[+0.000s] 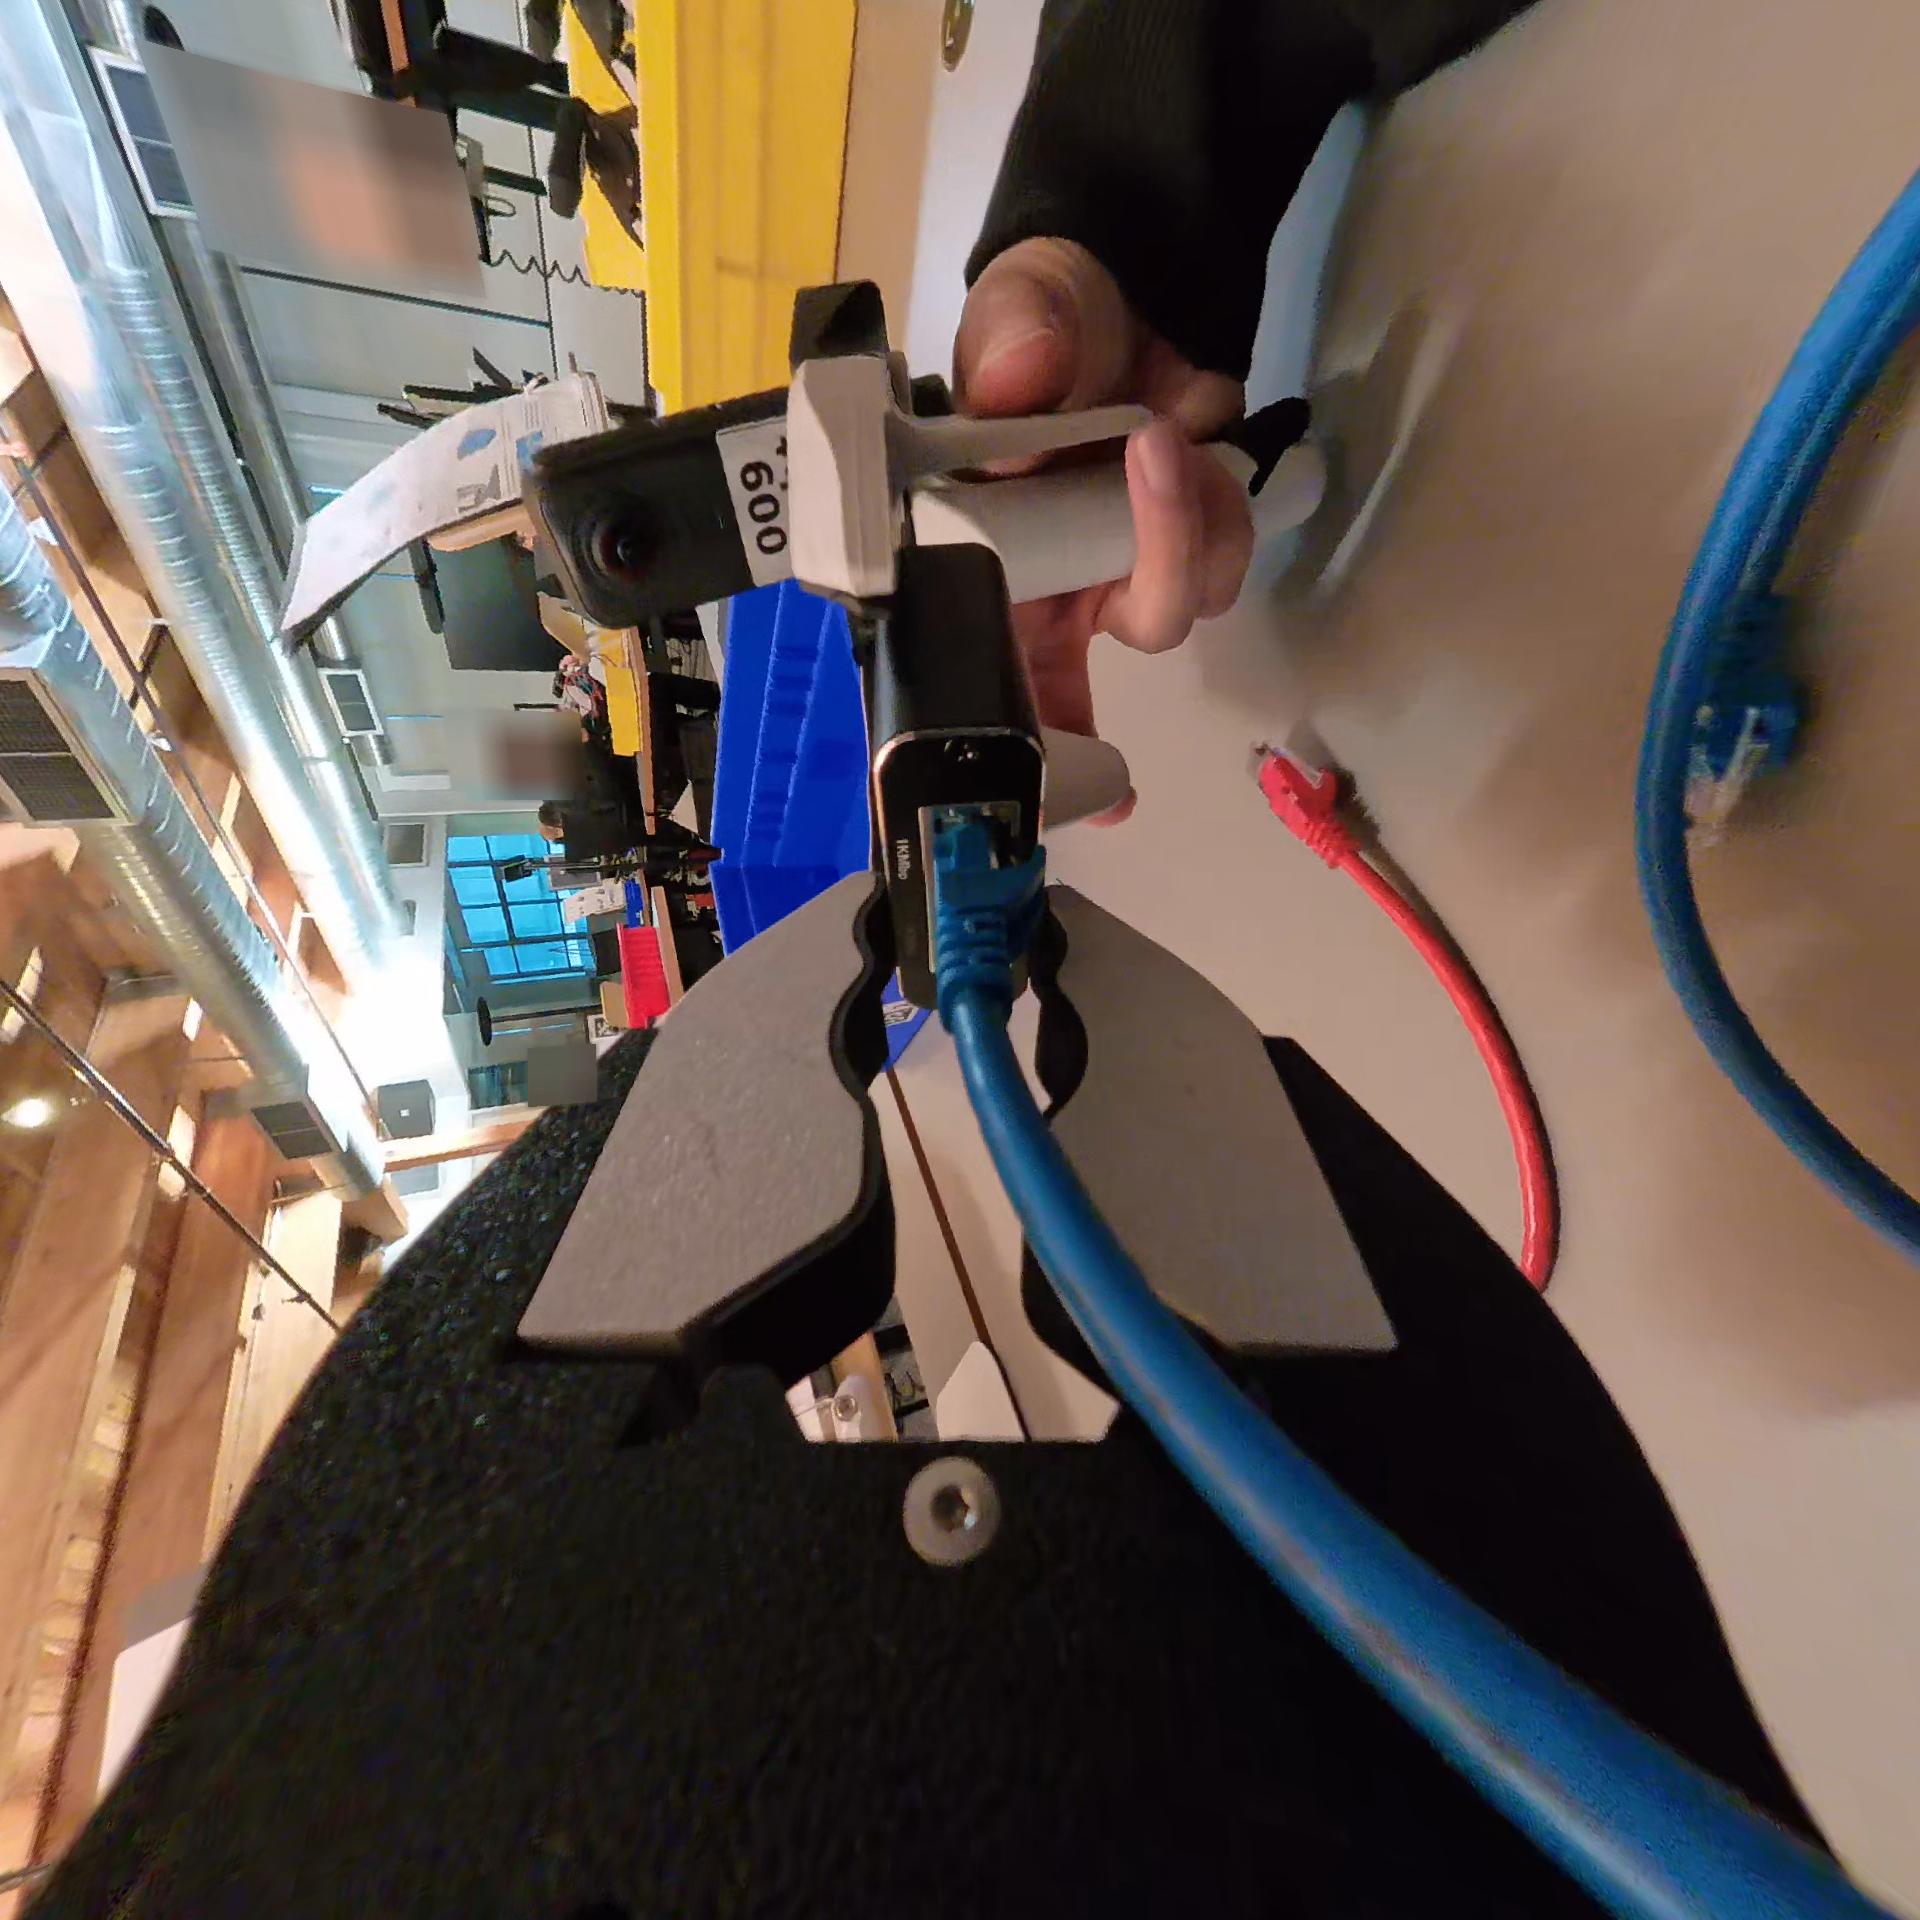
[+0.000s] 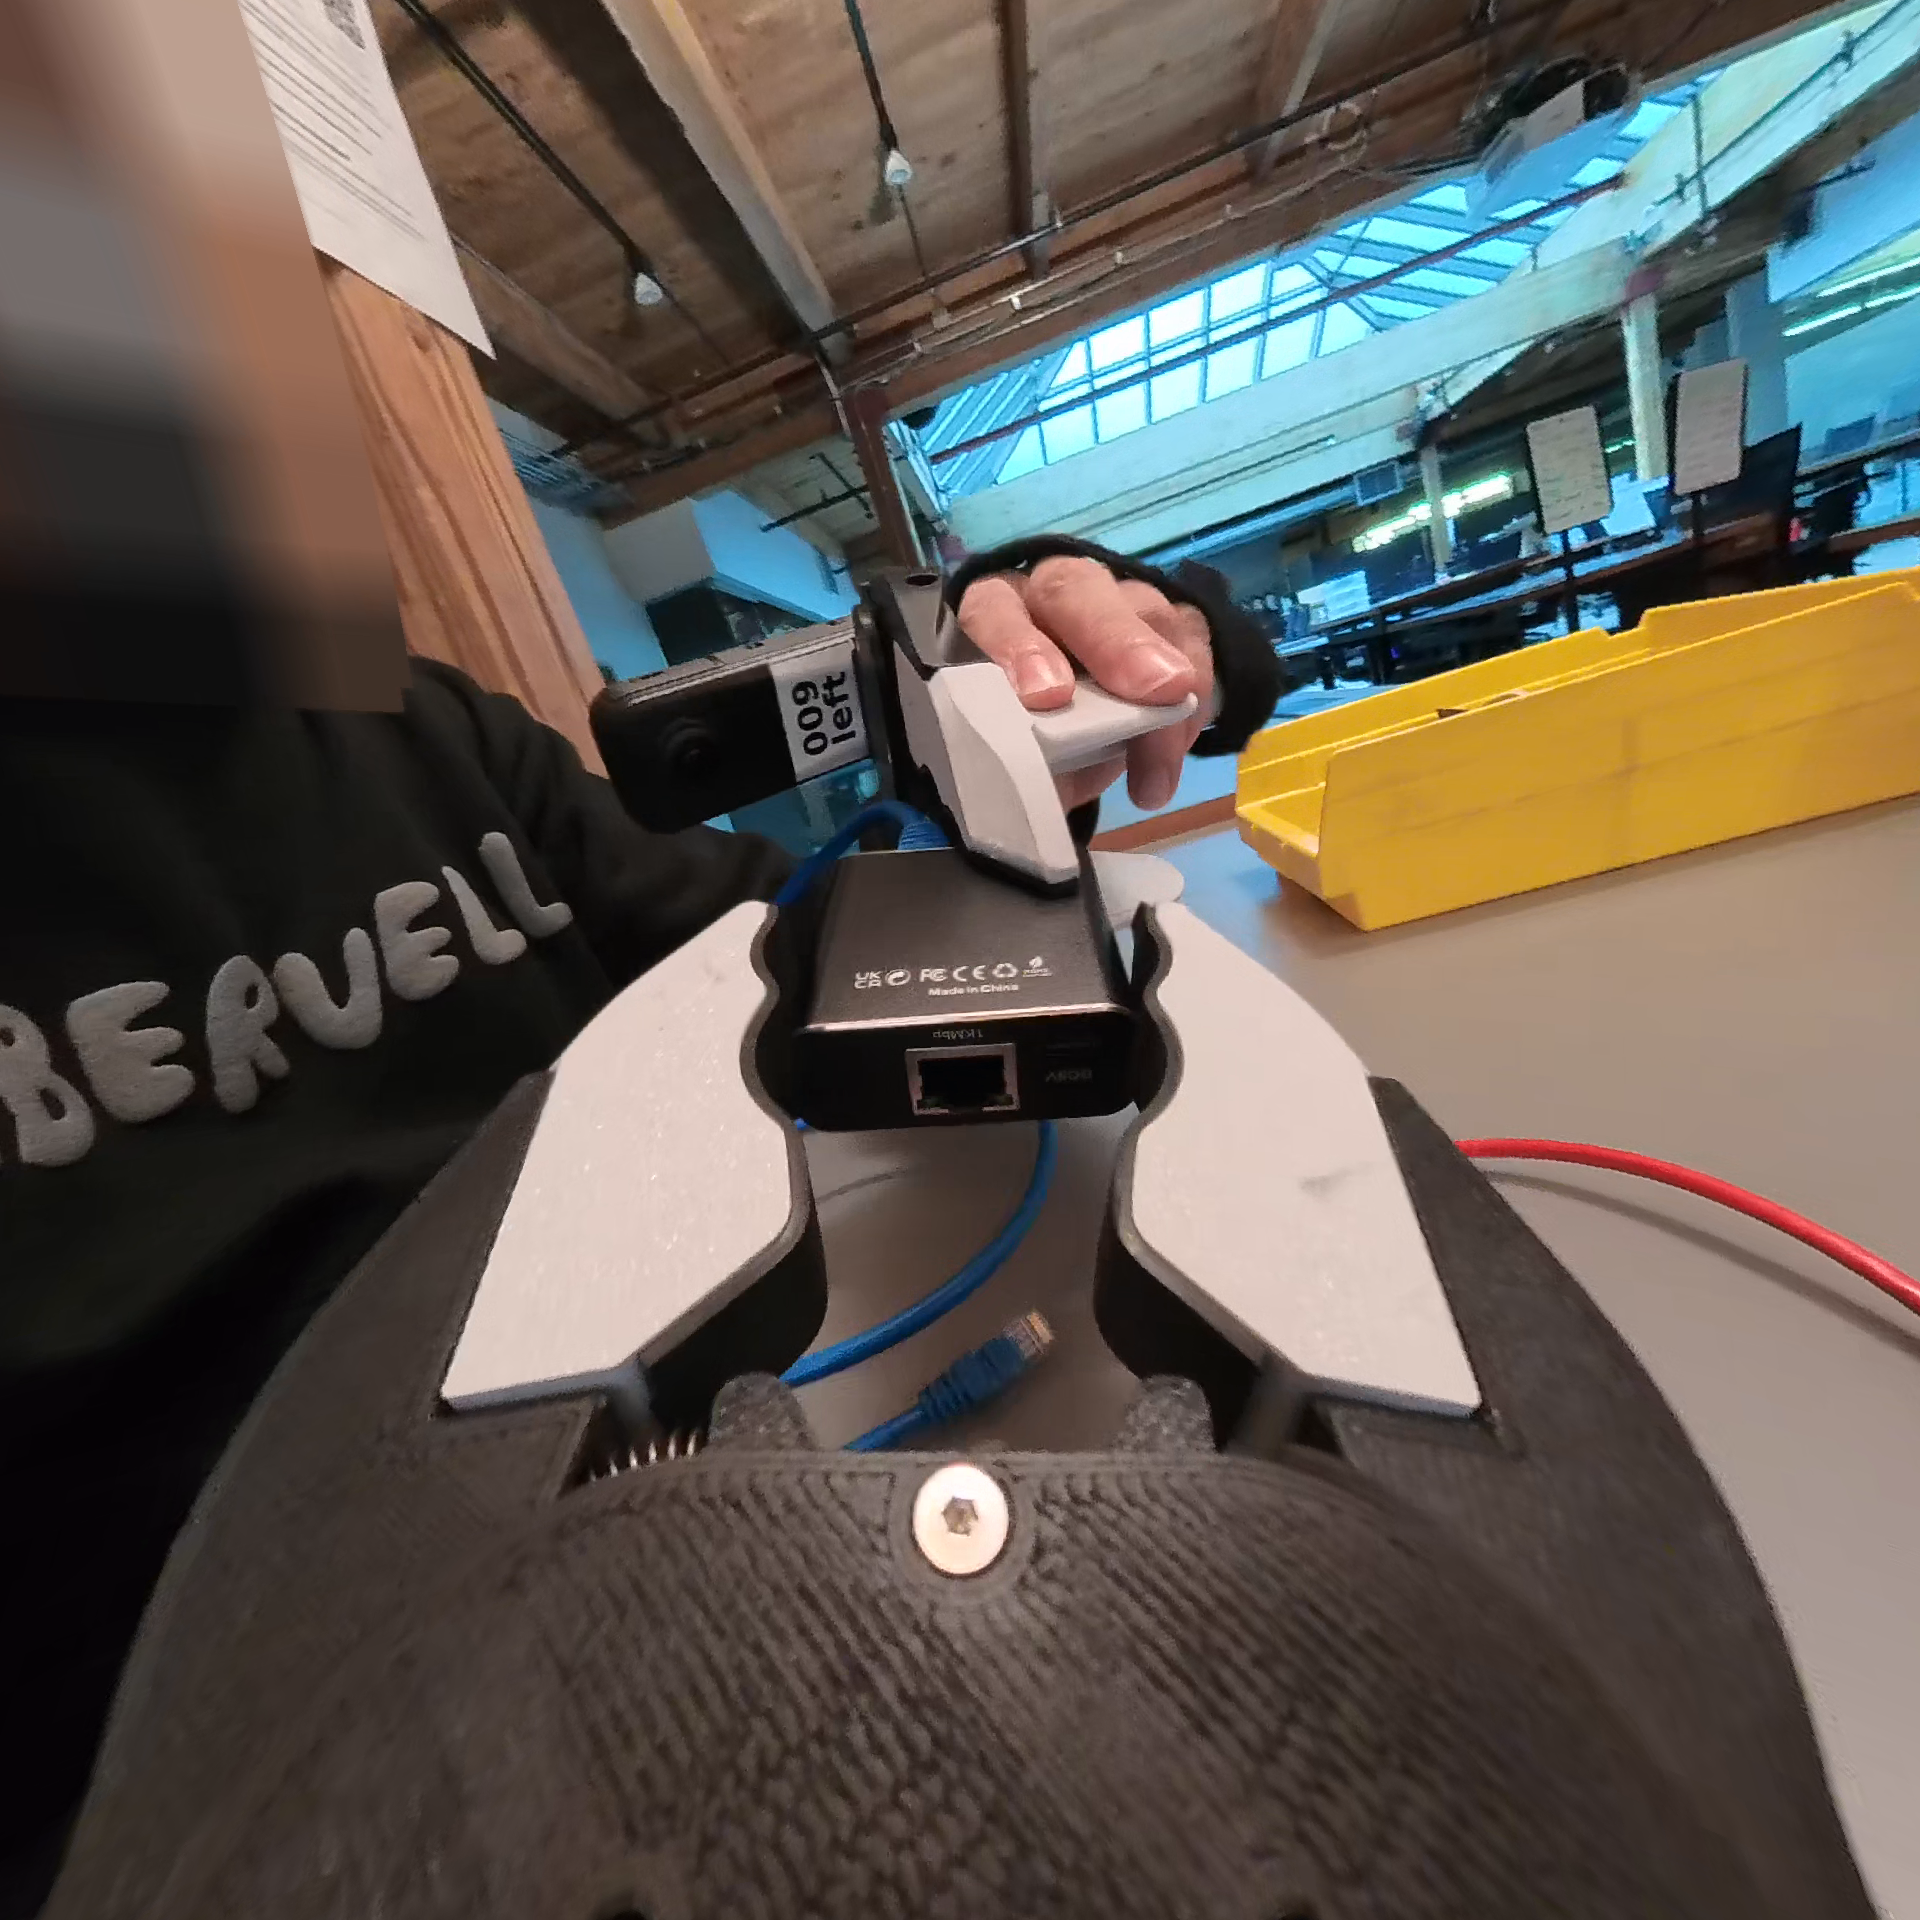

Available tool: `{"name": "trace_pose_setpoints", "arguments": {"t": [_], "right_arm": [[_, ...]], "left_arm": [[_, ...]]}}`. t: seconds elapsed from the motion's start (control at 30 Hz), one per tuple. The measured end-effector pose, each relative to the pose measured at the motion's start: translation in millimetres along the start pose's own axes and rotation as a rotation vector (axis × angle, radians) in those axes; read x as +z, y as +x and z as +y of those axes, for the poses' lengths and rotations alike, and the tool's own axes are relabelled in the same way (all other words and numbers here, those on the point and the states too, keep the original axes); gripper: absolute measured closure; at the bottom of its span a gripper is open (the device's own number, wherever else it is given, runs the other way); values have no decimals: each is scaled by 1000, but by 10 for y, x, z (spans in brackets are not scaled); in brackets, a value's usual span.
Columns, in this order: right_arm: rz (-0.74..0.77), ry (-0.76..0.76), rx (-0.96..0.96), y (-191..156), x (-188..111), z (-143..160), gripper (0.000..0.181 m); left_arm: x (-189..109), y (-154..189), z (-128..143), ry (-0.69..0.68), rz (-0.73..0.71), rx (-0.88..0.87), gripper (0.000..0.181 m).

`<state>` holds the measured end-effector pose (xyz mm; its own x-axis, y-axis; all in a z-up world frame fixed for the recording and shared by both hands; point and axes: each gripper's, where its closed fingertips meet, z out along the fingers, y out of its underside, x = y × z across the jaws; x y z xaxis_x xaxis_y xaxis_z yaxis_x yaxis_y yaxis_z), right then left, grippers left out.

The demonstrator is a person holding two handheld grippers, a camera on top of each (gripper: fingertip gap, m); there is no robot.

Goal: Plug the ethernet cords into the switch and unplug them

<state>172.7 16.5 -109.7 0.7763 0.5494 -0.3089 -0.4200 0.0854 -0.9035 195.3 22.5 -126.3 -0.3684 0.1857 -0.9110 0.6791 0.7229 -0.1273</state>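
In the left wrist view, frame centre, the left gripper (image 1: 961, 951) pinches the blue plug (image 1: 971, 904) seated in the black switch (image 1: 956, 790); its blue cord (image 1: 1226, 1382) runs to the lower right. Right of it a red cord (image 1: 1475, 1039) lies on the table (image 1: 1621, 416). In the right wrist view, the right gripper (image 2: 951, 1023) clamps the switch at centre, empty port facing the camera; a yellow bin (image 2: 1579, 758) sits at right

large open workshop, bare timber ceiling (image 2: 727, 156), silver air ducts (image 1: 208, 623), skylights (image 2: 1195, 353), yellow parts bin (image 2: 1558, 748) near right, long workbenches (image 2: 1558, 592) far right
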Motion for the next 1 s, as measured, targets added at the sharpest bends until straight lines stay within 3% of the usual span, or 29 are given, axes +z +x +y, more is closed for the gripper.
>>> {"name": "trace_pose_setpoints", "arguments": {"t": [0.2, 1.0], "right_arm": [[-18, -64, -38, -40, 81, 122, 113], [-40, 42, 28, -41, 88, -18, 113]], "left_arm": [[-70, -36, -14, 9, 10, -23, 157], [-72, -25, -43, 11, 11, -27, 157]]}}
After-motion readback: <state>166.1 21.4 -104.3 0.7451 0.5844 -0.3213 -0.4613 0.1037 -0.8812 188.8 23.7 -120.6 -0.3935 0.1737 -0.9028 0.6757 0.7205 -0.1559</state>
